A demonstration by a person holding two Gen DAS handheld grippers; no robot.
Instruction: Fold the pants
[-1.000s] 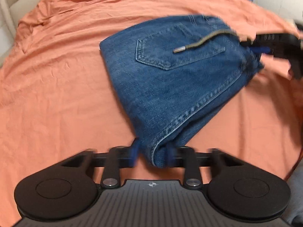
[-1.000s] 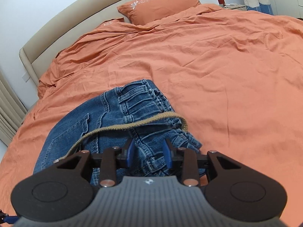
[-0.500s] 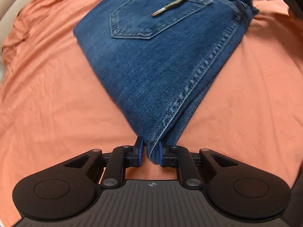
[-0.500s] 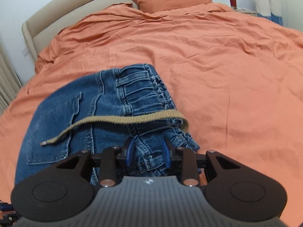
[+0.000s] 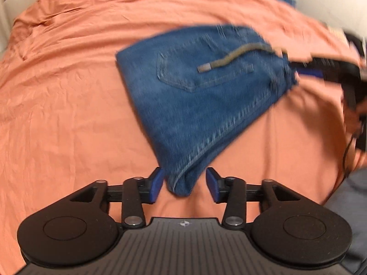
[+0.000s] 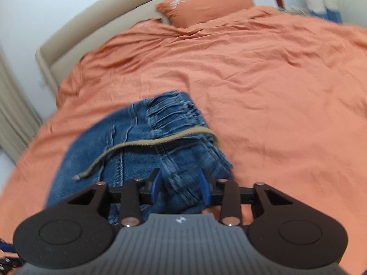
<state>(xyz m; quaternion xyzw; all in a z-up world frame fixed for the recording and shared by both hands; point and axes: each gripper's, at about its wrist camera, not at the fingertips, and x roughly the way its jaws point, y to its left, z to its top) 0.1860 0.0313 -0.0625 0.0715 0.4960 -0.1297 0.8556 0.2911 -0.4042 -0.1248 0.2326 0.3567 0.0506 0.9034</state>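
Observation:
Folded blue jeans (image 5: pixel 206 96) lie on the orange bedspread (image 5: pixel 64 105), back pocket up, with a tan drawstring (image 5: pixel 229 57) across them. My left gripper (image 5: pixel 184 184) is open, its blue pads either side of the jeans' near folded corner without touching. In the right wrist view the jeans (image 6: pixel 142 142) show their waistband and the drawstring (image 6: pixel 146 144). My right gripper (image 6: pixel 180 184) stands with jaws apart around the bunched waistband fabric; whether the pads press it is unclear. The right gripper also shows at the jeans' far right edge in the left wrist view (image 5: pixel 321 71).
The orange bedspread (image 6: pixel 263 91) covers the whole bed. An orange pillow (image 6: pixel 206 2) and a beige headboard (image 6: pixel 91 25) are at the far end. A curtain (image 6: pixel 13 110) hangs at the left. Dark clothing (image 5: pixel 351 194) is at the right edge.
My left gripper was shut on the jeans' corner half a second ago and has opened, letting it go. The jeans dropped back flat on the bed. Both views are motion-blurred.

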